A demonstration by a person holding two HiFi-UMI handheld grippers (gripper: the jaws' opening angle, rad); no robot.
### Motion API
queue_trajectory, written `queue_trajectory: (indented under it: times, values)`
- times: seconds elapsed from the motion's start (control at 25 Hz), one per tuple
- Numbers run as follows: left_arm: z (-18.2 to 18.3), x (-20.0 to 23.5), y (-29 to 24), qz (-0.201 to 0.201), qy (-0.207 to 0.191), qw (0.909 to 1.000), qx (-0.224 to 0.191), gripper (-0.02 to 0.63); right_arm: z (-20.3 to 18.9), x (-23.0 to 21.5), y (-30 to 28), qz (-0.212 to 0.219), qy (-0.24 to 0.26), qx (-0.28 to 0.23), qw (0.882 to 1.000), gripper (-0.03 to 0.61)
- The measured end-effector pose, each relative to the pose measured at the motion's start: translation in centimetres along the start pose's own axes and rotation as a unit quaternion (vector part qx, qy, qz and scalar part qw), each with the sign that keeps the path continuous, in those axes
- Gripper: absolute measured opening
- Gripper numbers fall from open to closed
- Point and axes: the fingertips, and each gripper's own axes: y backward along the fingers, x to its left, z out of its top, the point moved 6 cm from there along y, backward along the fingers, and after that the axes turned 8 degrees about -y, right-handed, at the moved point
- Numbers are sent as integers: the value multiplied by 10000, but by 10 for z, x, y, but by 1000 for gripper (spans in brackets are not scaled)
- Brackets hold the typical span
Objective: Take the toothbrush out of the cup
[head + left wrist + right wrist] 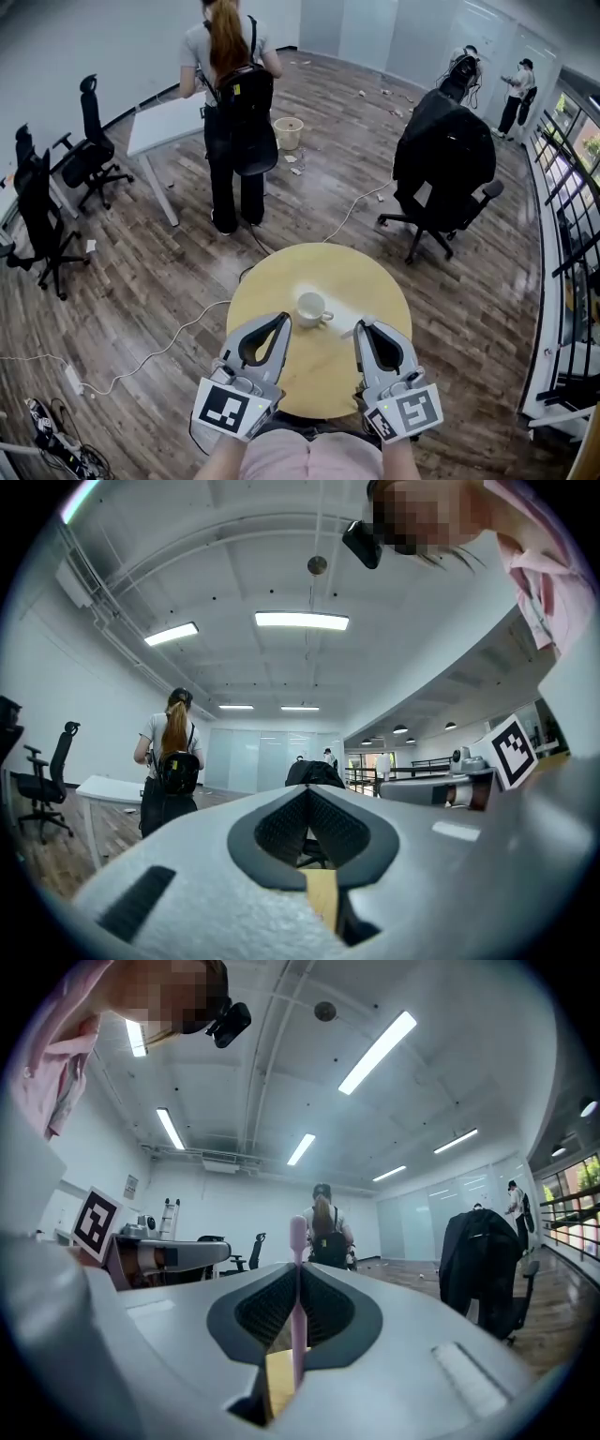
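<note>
I have the right gripper [298, 1274] clamped on the pink toothbrush [297, 1241]. Its handle runs between the two pads and its head pokes out past the tips. The left gripper [307, 791] has its jaws pressed together with nothing in them.

From the head view, both grippers hang over the near side of the round wooden table [281, 272]. The white cup [310, 307] stands upright on it, handle to the right, just beyond the two sets of tips and between them. The toothbrush is clear of the cup, and nothing else stands around it on the tabletop.

Past the table, an office chair draped with a dark jacket [442, 155] stands to the right. A person with a black backpack [232, 94] stands further back on the left with their back to me, next to a white desk [159, 127]. A pale bin [289, 132] sits on the floor near that person. Two black office chairs [89, 155] line the left wall.

White cables [150, 356] trail over the dark wood-plank floor from under the table to a power strip [72, 378]. Two more people [517, 92] stand far off at the back right. A black railing [567, 234] runs along the right edge. Long strip lights cross the white ceiling in both gripper views.
</note>
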Motion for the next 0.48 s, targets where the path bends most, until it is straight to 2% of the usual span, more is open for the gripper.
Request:
queue_trajectory:
  times: [0.48]
  values:
    - [3,-18,2,-29,57,9997,-228,-3,4,2,19,64,-6,-2,10000,18]
